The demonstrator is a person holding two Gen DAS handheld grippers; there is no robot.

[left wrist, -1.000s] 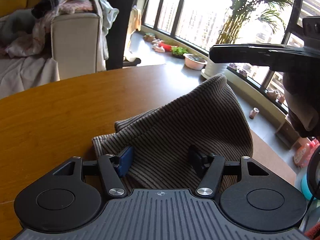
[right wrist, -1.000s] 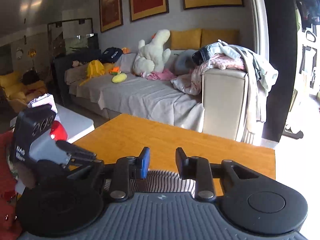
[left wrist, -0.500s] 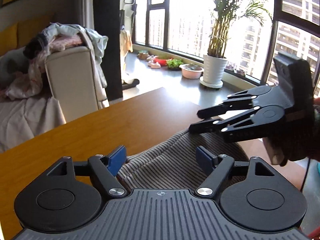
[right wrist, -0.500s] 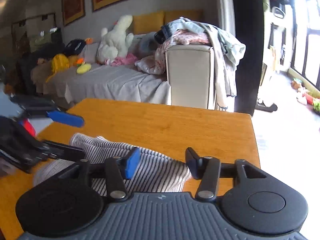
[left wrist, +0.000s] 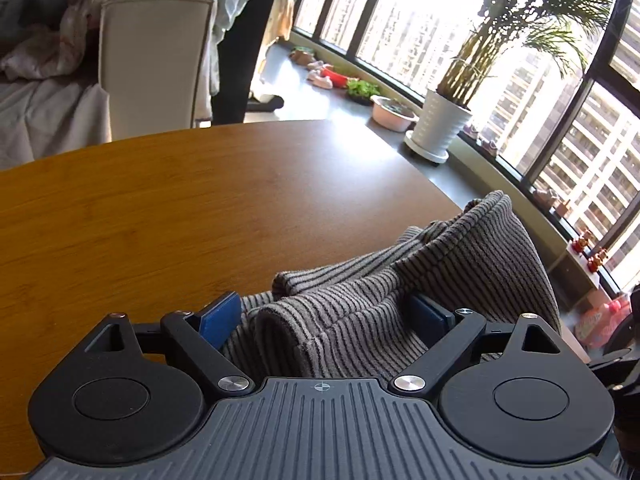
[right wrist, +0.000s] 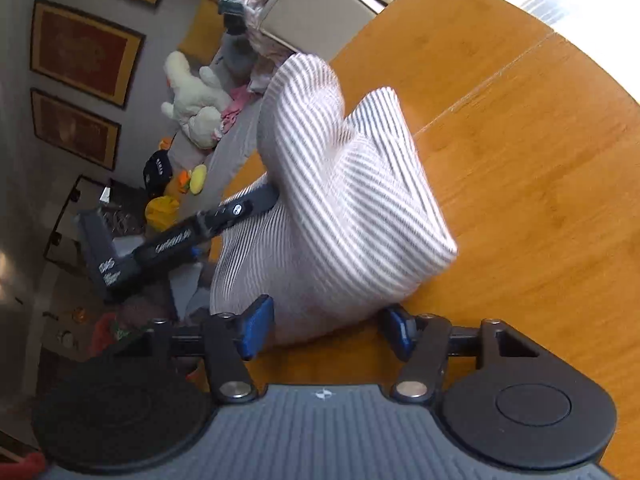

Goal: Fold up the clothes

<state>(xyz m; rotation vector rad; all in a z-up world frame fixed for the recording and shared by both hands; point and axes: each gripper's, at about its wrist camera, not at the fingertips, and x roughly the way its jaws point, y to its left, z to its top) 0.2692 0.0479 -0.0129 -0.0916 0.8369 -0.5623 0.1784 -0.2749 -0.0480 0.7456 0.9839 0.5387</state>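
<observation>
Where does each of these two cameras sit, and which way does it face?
Left wrist: on the left gripper, facing the table and windows; open jaws straddle the striped garment.
Right wrist: on the right gripper, rolled sideways, facing the sofa; its jaws and the other gripper show.
Shared: garment and table.

Your left gripper (left wrist: 326, 318) has a grey ribbed body with a small crosshair mark at its front edge, two black round discs at the sides, black link arms with silver screws, and blue pads (left wrist: 220, 316). Your right gripper (right wrist: 328, 330) is built the same way. Seen from the right wrist, the left gripper's black body bears white lettering.
</observation>
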